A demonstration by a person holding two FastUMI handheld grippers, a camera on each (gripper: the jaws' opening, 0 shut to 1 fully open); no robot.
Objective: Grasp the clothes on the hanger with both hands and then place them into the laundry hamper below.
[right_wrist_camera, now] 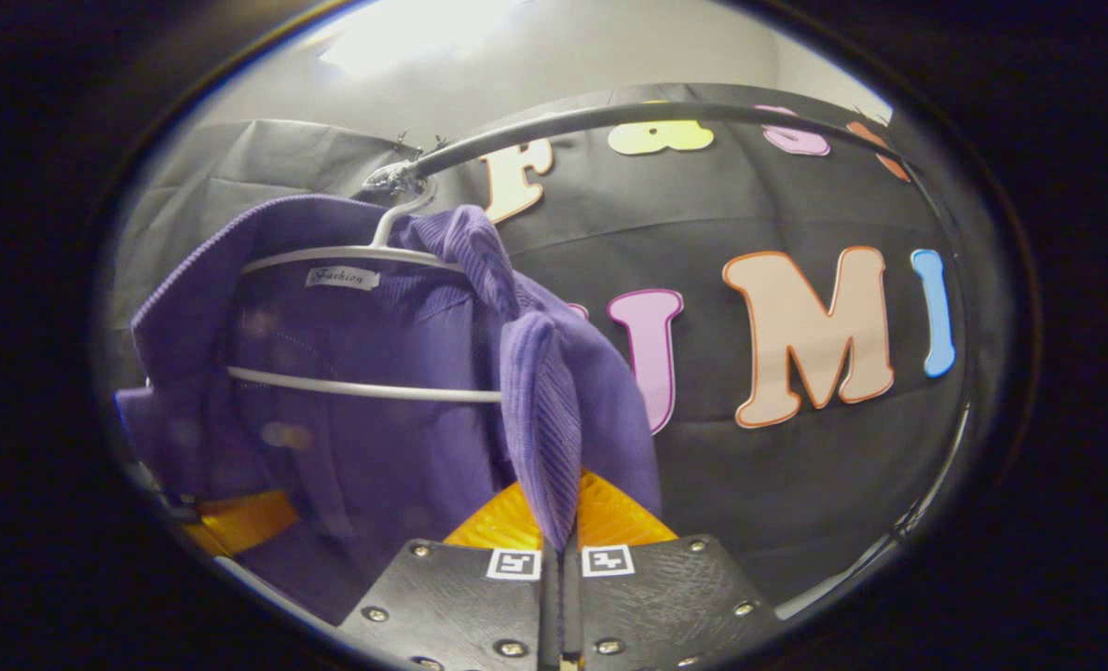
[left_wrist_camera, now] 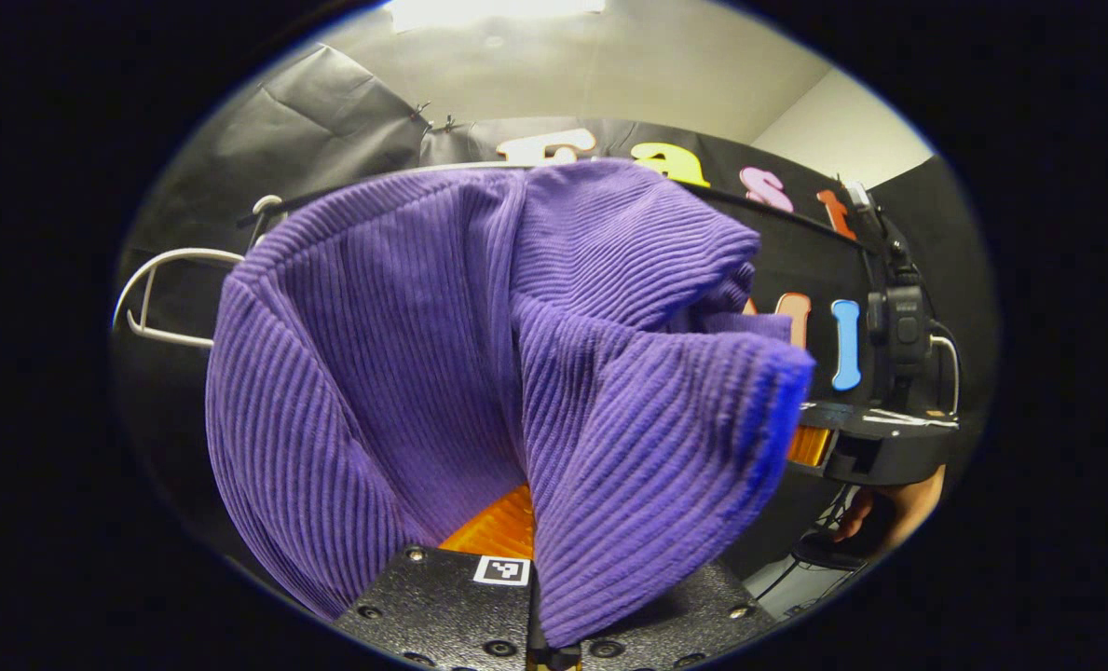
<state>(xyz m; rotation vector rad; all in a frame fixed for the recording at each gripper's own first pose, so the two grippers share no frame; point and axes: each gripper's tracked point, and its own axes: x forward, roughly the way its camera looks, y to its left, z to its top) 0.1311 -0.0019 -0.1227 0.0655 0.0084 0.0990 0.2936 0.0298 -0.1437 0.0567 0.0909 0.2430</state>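
Sweater (left_wrist_camera: 442, 373) – purple, ribbed – fills centre frame on the hanger (right_wrist_camera: 358, 321); left gripper (left_wrist_camera: 527, 559) and right gripper (right_wrist_camera: 561, 550) both pinch its folds.

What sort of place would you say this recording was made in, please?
Probably a staged booth with a clothes rail: a purple garment on a white hanger hangs from a metal rail before black cloth walls.

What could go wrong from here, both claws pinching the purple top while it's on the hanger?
1. The purple ribbed knit top hangs on the white wire hanger, whose hook sits on the grey rail; a downward pull could snag the collar or drag the hanger off.
2. The right claw grips only a narrow fold, so it may slip.
3. The left claw is buried in cloth, so its bite is hard to judge.
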